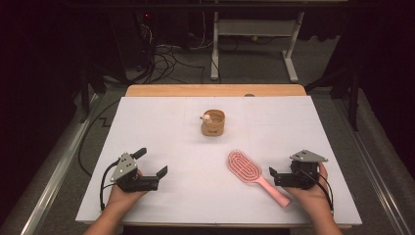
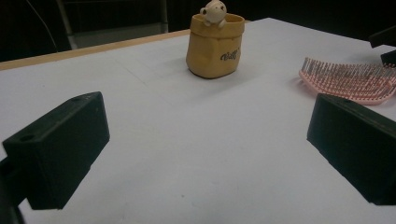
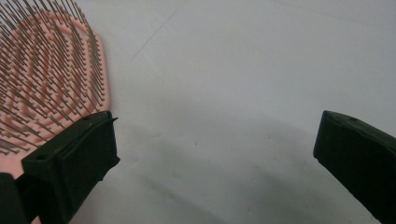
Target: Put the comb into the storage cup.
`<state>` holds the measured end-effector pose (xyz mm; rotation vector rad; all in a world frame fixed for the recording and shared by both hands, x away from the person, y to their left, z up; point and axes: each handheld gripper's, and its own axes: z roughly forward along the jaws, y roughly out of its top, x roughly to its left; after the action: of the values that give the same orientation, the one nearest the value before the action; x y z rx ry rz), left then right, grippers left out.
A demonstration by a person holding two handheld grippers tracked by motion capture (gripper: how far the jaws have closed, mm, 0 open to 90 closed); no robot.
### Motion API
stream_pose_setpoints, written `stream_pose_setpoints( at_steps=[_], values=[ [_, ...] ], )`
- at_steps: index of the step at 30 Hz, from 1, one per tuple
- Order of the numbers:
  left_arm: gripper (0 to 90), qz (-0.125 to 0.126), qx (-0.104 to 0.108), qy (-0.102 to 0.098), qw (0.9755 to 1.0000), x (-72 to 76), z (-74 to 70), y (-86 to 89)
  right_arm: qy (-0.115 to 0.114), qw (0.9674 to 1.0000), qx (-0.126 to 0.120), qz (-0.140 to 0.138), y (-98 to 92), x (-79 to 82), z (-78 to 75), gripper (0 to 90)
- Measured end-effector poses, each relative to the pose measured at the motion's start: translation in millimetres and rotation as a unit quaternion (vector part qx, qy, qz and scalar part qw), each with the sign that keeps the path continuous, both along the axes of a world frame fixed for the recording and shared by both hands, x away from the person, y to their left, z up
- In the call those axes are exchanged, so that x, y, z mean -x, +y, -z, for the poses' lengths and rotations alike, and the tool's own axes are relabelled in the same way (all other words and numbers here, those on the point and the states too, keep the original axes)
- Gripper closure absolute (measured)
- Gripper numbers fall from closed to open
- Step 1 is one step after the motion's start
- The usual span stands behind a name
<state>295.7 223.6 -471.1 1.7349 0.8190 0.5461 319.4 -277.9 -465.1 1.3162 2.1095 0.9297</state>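
white paper-covered table (image 1: 161,127) carries a tan soft pot with a little bear (image 1: 213,122) at the back and a pink plastic paddle hairbrush (image 1: 254,175) lying bristles up, handle slanting toward the right gripper (image 1: 272,176), jaws spread and empty just beside it, nearer than the left gripper (image 1: 152,162), likewise spread empty

The white table (image 1: 161,127) is lit softly from above, the room behind stays dark; close jaws look blurred.
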Motion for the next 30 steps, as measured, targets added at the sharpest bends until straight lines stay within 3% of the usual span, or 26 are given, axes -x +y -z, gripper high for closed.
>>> stream_pose_setpoints(
  at_steps=[3, 11, 21, 30],
  values=[
    [0.0, 0.004, -0.006, -0.012, 0.9999, 2.3, -1.0, -1.3, 0.014, 0.9999, 0.007, 0.003, 1.6, -2.5, 1.6, 0.3],
    [0.0, 0.01, -0.004, -0.003, 0.9999, 1.5, 0.4, -4.1, 0.031, 0.9993, 0.019, 0.007, 1.1, -2.3, 3.4, 0.3],
    [0.0, 0.015, -0.008, 0.004, 0.9999, -1.7, 3.1, -12.2, 0.063, 0.997, 0.033, -0.029, 0.9, -1.2, -4.8, 0.3],
    [0.0, 0.017, -0.01, 0.003, 0.9998, 0.0, 3.3, -14.5, 0.085, 0.9925, 0.052, -0.071, 5.5, -2.2, -18.4, 0.3]
  ],
)
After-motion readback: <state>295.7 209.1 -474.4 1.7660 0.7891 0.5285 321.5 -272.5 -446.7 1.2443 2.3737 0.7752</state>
